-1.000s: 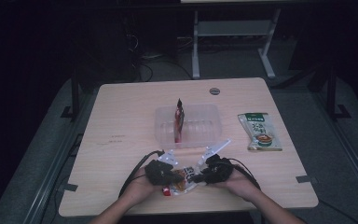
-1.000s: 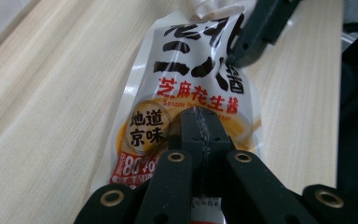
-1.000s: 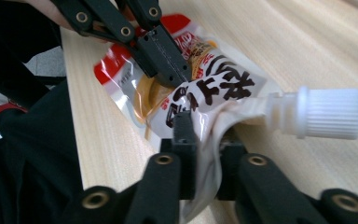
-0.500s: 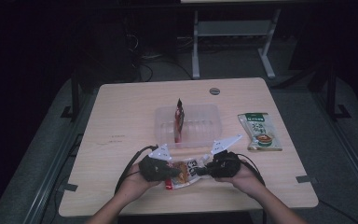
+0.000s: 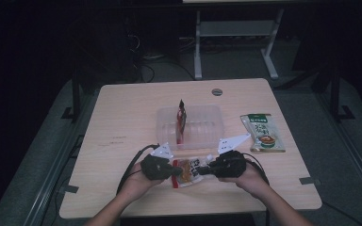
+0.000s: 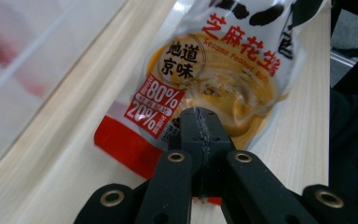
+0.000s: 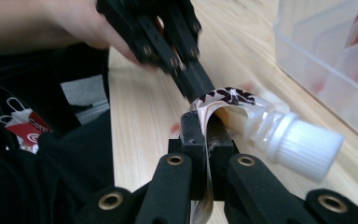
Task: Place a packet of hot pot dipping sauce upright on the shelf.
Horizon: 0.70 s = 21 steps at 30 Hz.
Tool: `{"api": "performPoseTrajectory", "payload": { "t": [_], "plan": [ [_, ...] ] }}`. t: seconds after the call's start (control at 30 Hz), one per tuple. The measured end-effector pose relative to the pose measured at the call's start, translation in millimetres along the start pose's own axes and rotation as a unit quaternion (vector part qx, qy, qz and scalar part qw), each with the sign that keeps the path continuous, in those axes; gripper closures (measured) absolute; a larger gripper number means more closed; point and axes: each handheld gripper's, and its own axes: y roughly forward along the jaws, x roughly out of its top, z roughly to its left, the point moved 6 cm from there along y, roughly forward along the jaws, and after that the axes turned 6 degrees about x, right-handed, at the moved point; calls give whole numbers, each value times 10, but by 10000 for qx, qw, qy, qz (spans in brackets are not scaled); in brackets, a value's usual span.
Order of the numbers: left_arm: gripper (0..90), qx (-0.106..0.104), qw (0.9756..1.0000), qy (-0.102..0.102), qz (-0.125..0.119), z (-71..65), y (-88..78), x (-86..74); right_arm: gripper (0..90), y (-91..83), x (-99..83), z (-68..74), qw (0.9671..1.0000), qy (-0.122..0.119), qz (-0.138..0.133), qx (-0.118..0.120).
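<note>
The sauce pouch [image 5: 187, 172] sits at the lower middle of the high view, near the front edge of the tabletop [image 5: 122, 113], stretched between my two tongs. In the left gripper view its printed face [image 6: 214, 79] fills the upper middle of the frame, orange and red with white lettering. My left tongs [image 5: 172, 170] are pressed together on the pouch's lower edge, pinching the film. My right tongs [image 5: 201, 171] pinch the other end, close to the white screw cap [image 7: 305, 144], which sticks out at the right of the right gripper view; the film curls up between the jaws there.

Just above the pouch in the high view stands a clear plastic box [image 5: 212, 123] with ribbed dividers, and a red packet [image 5: 181, 123] stands upright inside it. It lies directly behind my tongs, close to them. To the right of the box a green packet [image 5: 262, 132] lies flat, well apart from the pouch. A round grommet [image 5: 217, 92] marks the tabletop's far edge.
</note>
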Motion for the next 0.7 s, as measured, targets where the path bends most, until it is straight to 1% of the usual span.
{"api": "performPoseTrajectory", "payload": {
  "t": [0.03, 0.07, 0.13, 0.17, 0.2, 0.23, 0.27, 0.3, 0.33, 0.37, 0.43, 0.53, 0.57, 0.6, 0.67, 0.7],
  "plan": [
    [899, -57, 10000, 60, 4, -43, 50, 21, 890, -7, 17, 12, 10000, -29, -65, 32],
    [899, -57, 10000, 60, 4, -43, 50, 21, 890, -7, 17, 12, 10000, -29, -65, 32],
    [899, -138, 9999, 50, -14, -93, 93, 50, 890, -21, 40, 35, 9998, -81, -125, 103],
    [899, -217, 9997, 83, -67, -132, 126, 81, 890, -25, 50, 41, 9997, -100, -168, 118],
    [899, -217, 9997, 83, -67, -132, 126, 81, 890, -25, 50, 41, 9997, -100, -168, 118],
    [899, -322, 9994, 84, -100, -169, 161, 103, 890, -37, 65, 56, 9996, -107, -205, 139],
    [899, -375, 9992, 78, -99, -196, 185, 108, 890, -40, 71, 58, 9996, -122, -226, 133],
    [899, -394, 9991, 150, -67, -218, 204, 112, 890, -41, 75, 61, 9995, -115, -250, 132],
    [899, -394, 9991, 150, -67, -218, 204, 112, 890, -41, 75, 61, 9995, -115, -250, 132],
    [899, -430, 9988, 216, -49, -269, 241, 121, 890, -43, 76, 64, 9995, -107, -251, 130],
    [899, -449, 9987, 251, -24, -287, 248, 123, 889, -46, 77, 65, 9995, -110, -247, 134],
    [899, -433, 9988, 227, -67, -278, 234, 131, 889, -76, 90, 58, 9993, -144, -331, 91],
    [899, -414, 9989, 167, -107, -234, 204, 128, 889, -87, 95, 57, 9992, -137, -366, 73],
    [899, -421, 9990, 99, -119, -222, 186, 123, 889, -100, 100, 58, 9992, -133, -383, 71],
    [898, -425, 9990, 72, -129, -206, 166, 118, 890, -113, 104, 56, 9991, -122, -395, 48],
    [898, -447, 9989, -8, -173, -200, 147, 119, 889, -123, 107, 48, 9990, -134, -426, 22]
  ]
}}
